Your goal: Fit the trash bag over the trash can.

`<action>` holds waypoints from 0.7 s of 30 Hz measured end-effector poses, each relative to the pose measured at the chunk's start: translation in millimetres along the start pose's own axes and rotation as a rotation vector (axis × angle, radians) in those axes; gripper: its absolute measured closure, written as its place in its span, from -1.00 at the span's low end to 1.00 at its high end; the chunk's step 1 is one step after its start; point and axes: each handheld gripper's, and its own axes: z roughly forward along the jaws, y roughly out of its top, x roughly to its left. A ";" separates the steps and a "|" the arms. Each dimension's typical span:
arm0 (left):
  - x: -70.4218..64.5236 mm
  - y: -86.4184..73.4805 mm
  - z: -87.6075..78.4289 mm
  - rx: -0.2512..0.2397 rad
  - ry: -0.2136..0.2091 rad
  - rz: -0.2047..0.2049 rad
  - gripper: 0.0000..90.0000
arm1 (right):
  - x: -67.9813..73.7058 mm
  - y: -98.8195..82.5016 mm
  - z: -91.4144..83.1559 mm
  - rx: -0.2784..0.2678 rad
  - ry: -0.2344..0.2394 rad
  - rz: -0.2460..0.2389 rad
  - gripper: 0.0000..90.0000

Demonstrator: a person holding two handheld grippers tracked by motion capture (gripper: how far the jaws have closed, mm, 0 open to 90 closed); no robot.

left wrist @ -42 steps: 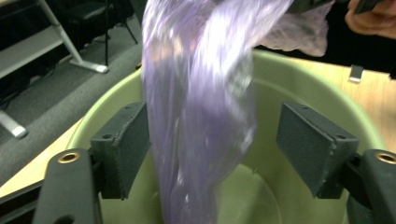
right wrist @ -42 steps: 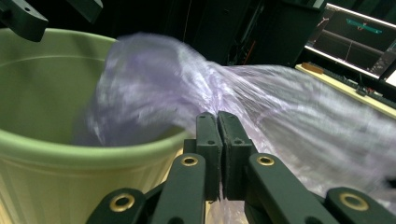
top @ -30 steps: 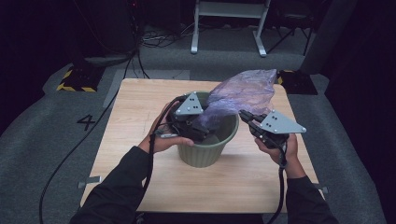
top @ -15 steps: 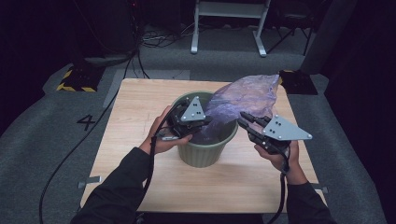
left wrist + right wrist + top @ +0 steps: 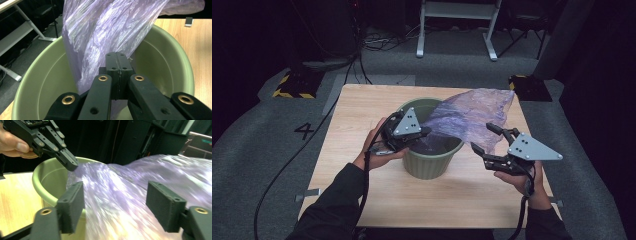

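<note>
The step in hand looks like lining the green bin (image 5: 430, 150) with the purple bag (image 5: 472, 117); the bin stands near the middle of the tabletop (image 5: 362, 107), and the bag runs from inside its mouth out over the right rim toward the far right corner. The left hand-held gripper (image 5: 424, 133) is over the bin's mouth, its jaws pressed tight together on a fold of the bag, which the left gripper view shows hanging down the inner wall; the right hand-held gripper (image 5: 488, 140) is just right of the bin with its jaws wide, having just been opening, the film (image 5: 120, 195) lying between the pads (image 5: 72, 202) but not pinched. To do this well, I'd keep the left pinch low and steady inside the bin as an anchor; the right one should take a free edge of the bag's mouth, not the bunched middle, then draw it out and down over the rim; pulling gently matters, since the thin film could tear or drag the light bin across the tabletop.
</note>
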 end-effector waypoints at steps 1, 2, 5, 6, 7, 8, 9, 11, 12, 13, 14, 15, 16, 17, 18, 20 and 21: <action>0.7 -2.4 -2.1 -0.002 0.001 -0.005 1.00 | -0.5 -1.2 -2.4 -0.001 -0.003 0.003 -0.37; 1.1 -4.4 -3.7 -0.002 0.005 -0.006 1.00 | -1.8 -3.5 -6.3 0.003 -0.012 0.012 -0.38; 2.2 -9.5 -7.4 0.001 0.009 -0.013 1.00 | -6.8 -10.5 -12.5 0.031 -0.058 0.041 -0.40; 2.6 -11.3 -8.7 0.003 0.010 -0.016 1.00 | -9.1 -13.5 -14.0 0.036 -0.067 0.061 -0.42; 2.9 -13.0 -9.9 0.004 0.013 -0.016 1.00 | -11.1 -16.5 -15.4 0.028 -0.055 0.089 -0.42; 3.2 -15.0 -11.3 0.001 0.017 -0.018 1.00 | -12.8 -19.0 -16.0 0.025 -0.038 0.112 -0.44; 3.1 -16.1 -12.3 -0.001 0.018 -0.018 1.00 | -13.6 -21.3 -15.4 0.034 -0.031 0.133 -0.47; 1.9 -18.7 -14.3 -0.005 0.024 -0.010 1.00 | -13.6 -23.0 -13.3 0.037 -0.005 0.153 -0.47; 1.0 -19.6 -14.9 -0.009 0.027 -0.014 1.00 | -12.8 -23.0 -10.9 0.037 0.020 0.171 -0.45; 0.3 -20.5 -15.8 -0.010 0.030 -0.012 1.00 | -11.7 -22.5 -9.3 0.036 0.036 0.176 -0.39; -0.2 -21.1 -16.3 -0.013 0.032 -0.011 1.00 | -8.7 -21.0 -6.9 0.029 0.067 0.171 -0.25; -0.6 -21.9 -17.2 -0.017 0.034 -0.012 1.00 | -6.3 -19.8 -5.5 0.020 0.087 0.165 -0.12; -1.0 -22.6 -18.0 -0.023 0.033 -0.015 1.00 | -2.7 -18.0 -4.0 0.014 0.113 0.156 0.11; -1.4 -23.4 -19.0 -0.029 0.032 -0.021 1.00 | 0.9 -16.1 -2.0 0.009 0.133 0.137 0.22; -1.3 -24.3 -20.2 -0.036 0.031 -0.024 1.00 | 4.7 -14.2 -0.1 0.009 0.146 0.127 0.32; -1.5 -26.4 -22.3 -0.045 0.031 -0.033 0.99 | 10.9 -11.5 3.4 0.011 0.166 0.103 0.52; -1.8 -27.4 -23.3 -0.045 0.033 -0.034 0.99 | 13.7 -10.6 5.1 0.012 0.173 0.096 0.60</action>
